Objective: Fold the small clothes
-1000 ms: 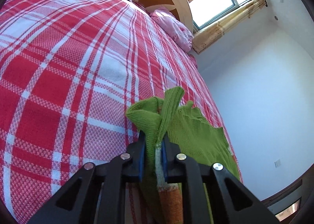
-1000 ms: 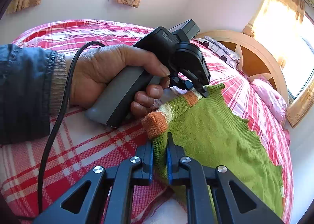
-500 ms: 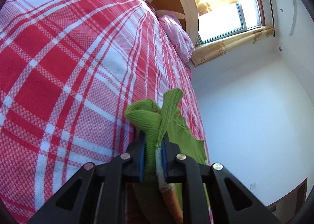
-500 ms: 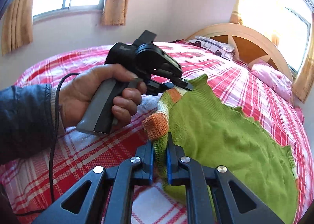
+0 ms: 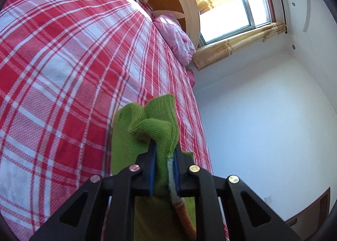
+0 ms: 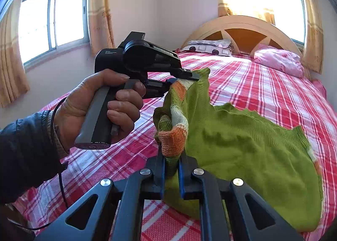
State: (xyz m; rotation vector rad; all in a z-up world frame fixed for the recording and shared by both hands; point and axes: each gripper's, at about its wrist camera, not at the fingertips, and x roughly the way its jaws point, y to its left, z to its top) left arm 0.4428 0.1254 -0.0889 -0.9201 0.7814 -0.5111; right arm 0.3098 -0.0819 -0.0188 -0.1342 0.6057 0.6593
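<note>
You held a small green knitted sweater [image 6: 242,146] by one edge with both grippers, above a bed covered in a red and white plaid bedspread [image 6: 263,93]. In the right wrist view, the right gripper [image 6: 171,162] sat at lower centre, its jaws nearly closed and pinching a bunched orange, white and green striped cuff [image 6: 173,135]. Your left hand [image 6: 101,106], at centre left of that view, gripped the handle of the left gripper [image 6: 185,75], whose tips clamped the same edge of the garment a little higher in the frame. In the left wrist view, that gripper's jaws were nearly closed on a fold of green ribbed knit at lower centre. The rest of the sweater draped to the lower right of the right wrist view, its far part lying on the bedspread. A pink pillow [image 6: 280,61] lay at upper right by the headboard.

You seemed to be mid-fold, lifting the pinched edge. The next move likely called for carrying that edge over the body of the garment, keeping both grips level so it landed flat.
</note>
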